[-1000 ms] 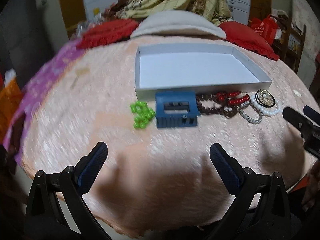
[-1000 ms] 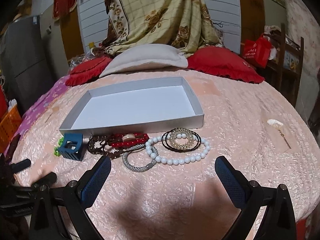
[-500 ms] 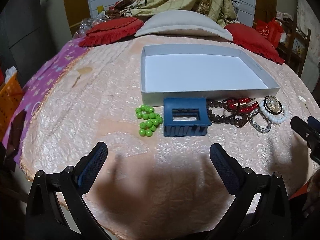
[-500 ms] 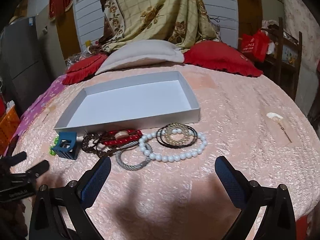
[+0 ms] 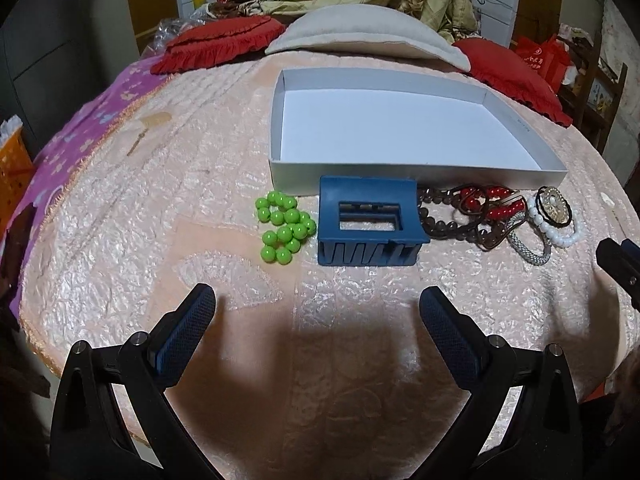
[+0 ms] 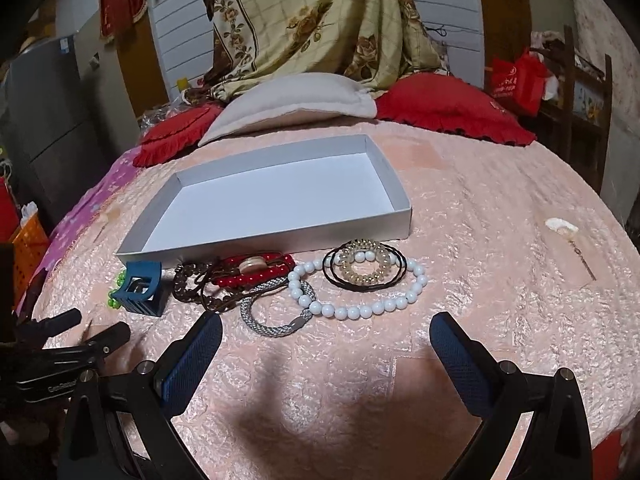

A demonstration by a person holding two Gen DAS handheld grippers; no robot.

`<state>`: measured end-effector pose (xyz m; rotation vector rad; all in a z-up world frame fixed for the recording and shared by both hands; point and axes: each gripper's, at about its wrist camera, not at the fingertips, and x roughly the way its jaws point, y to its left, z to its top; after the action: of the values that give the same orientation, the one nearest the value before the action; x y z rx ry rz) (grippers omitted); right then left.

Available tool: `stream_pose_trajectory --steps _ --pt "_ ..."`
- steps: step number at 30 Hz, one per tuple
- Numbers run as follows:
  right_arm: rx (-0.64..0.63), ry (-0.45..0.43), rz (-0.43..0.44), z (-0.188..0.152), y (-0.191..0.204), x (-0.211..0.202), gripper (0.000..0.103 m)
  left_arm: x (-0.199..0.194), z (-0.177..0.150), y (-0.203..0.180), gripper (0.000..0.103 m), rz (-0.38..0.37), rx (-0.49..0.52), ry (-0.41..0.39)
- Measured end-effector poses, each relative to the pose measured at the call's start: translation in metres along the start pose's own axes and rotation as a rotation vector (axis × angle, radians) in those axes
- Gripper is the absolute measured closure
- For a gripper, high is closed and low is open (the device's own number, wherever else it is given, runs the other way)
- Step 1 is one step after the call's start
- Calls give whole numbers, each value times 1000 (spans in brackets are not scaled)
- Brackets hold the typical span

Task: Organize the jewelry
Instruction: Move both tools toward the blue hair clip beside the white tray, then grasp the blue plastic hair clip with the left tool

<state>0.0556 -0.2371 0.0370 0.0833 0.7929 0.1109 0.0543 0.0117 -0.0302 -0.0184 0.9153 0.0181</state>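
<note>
— Hovering over the bedspread (image 5: 120,216), the left gripper (image 5: 316,320) was pictured spread wide with nothing held, aimed at the blue clip (image 5: 370,222). What had been changed in the last second?

— Little on the bed itself. The left camera had been brought lower and nearer, so the clip and the green beads (image 5: 285,226) just beside it were seen larger than a second earlier. The right gripper (image 6: 326,346) was likewise shown fully parted and empty, and had been drawn closer to the white beads (image 6: 360,292) and silver bracelet (image 6: 274,312).

— And where was the jewelry found?

— All of it was laid in a row along the near wall of the white box (image 6: 400,200): green beads, clip, brown beads (image 6: 200,284), red beads (image 6: 256,272), then the black rings (image 6: 366,274) around a gold coil. Nothing had been placed in the box.

— What was to be read from that?

— No piece had been moved; sorting was judged not yet begun, with both tools lined up for first picks.
</note>
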Motion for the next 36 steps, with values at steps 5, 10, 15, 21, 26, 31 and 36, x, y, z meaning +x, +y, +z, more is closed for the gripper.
stream_pose_trajectory --steps 5,10,15,21,26,31,36 --pt "10 31 41 -3 2 9 0 -1 -1 4 1 -2 -15 -3" --pt "8 14 63 -4 8 8 0 -6 -3 8 1 0 -21 -19" --pt "-31 51 13 -4 10 13 0 -13 -7 9 1 -25 -13 -48" --pt "-62 103 -69 -7 12 22 0 -12 -9 11 1 -91 -32 -11" --pt "-59 103 -79 -6 11 21 0 -13 -11 8 1 -79 -13 -2" --pt "-52 112 -86 -8 6 22 0 -14 -11 6 1 -87 -2 -8" --pt "-43 116 -86 -9 3 22 0 -14 -11 6 1 -142 -4 -17"
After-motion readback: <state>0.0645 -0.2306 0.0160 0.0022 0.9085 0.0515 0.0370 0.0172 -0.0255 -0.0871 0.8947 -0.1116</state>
